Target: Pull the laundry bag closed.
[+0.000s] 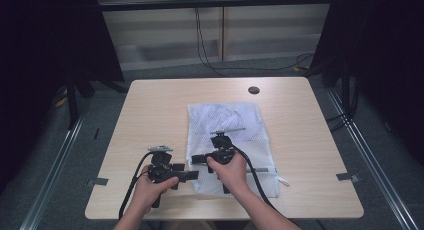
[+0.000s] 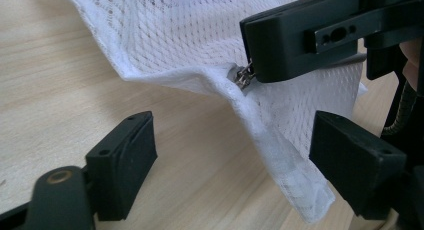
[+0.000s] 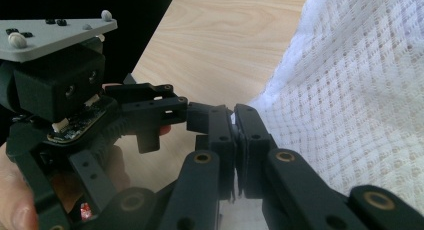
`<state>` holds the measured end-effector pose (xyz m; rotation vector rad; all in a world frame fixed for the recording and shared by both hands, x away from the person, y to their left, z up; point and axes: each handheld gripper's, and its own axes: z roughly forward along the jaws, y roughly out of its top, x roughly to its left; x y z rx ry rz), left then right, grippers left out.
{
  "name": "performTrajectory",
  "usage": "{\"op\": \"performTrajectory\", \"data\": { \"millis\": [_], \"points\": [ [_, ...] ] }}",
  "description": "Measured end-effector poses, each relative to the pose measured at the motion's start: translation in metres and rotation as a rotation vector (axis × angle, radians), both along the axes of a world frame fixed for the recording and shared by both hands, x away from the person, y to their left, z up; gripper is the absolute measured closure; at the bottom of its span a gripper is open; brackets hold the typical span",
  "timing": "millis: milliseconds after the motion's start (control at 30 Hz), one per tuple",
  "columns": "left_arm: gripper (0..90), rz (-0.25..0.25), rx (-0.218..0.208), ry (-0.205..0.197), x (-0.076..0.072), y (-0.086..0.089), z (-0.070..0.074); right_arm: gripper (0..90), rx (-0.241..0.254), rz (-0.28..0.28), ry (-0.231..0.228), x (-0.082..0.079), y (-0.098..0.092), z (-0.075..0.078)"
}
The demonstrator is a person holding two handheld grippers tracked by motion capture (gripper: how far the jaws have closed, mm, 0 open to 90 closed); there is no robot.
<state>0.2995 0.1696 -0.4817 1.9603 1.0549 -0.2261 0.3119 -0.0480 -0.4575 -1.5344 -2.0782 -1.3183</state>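
A white mesh bag (image 1: 227, 135) lies flat on the middle of the wooden table (image 1: 150, 115). My right gripper (image 1: 196, 159) is shut on the bag's near left edge and lifts it a little; the right gripper view shows white fabric pinched between its closed jaws (image 3: 233, 124). A small metal zipper pull (image 2: 244, 79) hangs right at those jaw tips. My left gripper (image 1: 191, 176) is open just left of that spot. Its two jaws (image 2: 235, 155) stand on either side of the raised bag edge (image 2: 280, 140) without touching it.
A dark round grommet (image 1: 253, 90) sits near the table's far edge. Grey tape tabs mark the near left (image 1: 97, 181) and near right (image 1: 347, 177) edges. Cables trail from both grippers toward the person, and dark curtains flank the table.
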Motion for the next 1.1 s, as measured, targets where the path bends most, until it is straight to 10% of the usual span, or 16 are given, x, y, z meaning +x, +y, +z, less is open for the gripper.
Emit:
{"op": "performTrajectory", "data": {
  "millis": [1100],
  "points": [
    [47.3, -0.033, -0.098, 0.037, 0.0018, -0.0099, -0.0080, 87.5, -0.002, 0.014, -0.007, -0.0013, 0.0048, 0.0037]
  ]
}}
